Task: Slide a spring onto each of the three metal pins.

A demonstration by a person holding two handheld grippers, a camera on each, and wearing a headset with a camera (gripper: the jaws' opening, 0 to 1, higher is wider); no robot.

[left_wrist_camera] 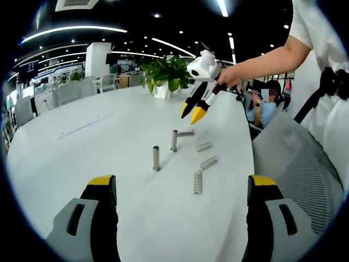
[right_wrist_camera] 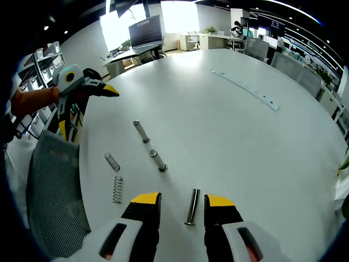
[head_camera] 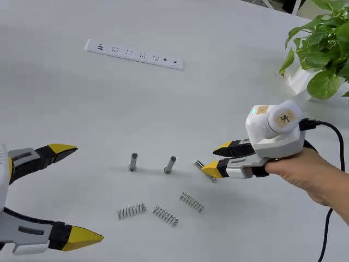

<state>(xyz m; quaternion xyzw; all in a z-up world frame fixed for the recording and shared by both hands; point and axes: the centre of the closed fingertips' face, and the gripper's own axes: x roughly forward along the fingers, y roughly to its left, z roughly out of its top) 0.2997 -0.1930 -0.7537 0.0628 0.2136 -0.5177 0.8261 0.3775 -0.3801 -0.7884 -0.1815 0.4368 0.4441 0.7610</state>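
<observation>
Right gripper view: fallen pin (right_wrist_camera: 192,206) lies flat on the table (right_wrist_camera: 234,131), inside the gap of my right gripper (right_wrist_camera: 182,200), its long axis running forward along the jaws. Jaws parted, nothing held; whether they touch it, can't tell. Head view: near upright pin (head_camera: 170,165) just beside it, far upright pin (head_camera: 133,162) beyond, springs (head_camera: 165,215) lying loose toward me. My left gripper (head_camera: 86,192) spread wide, empty, well apart. Right is nearer, so closing it should pinch the shaft crosswise.
</observation>
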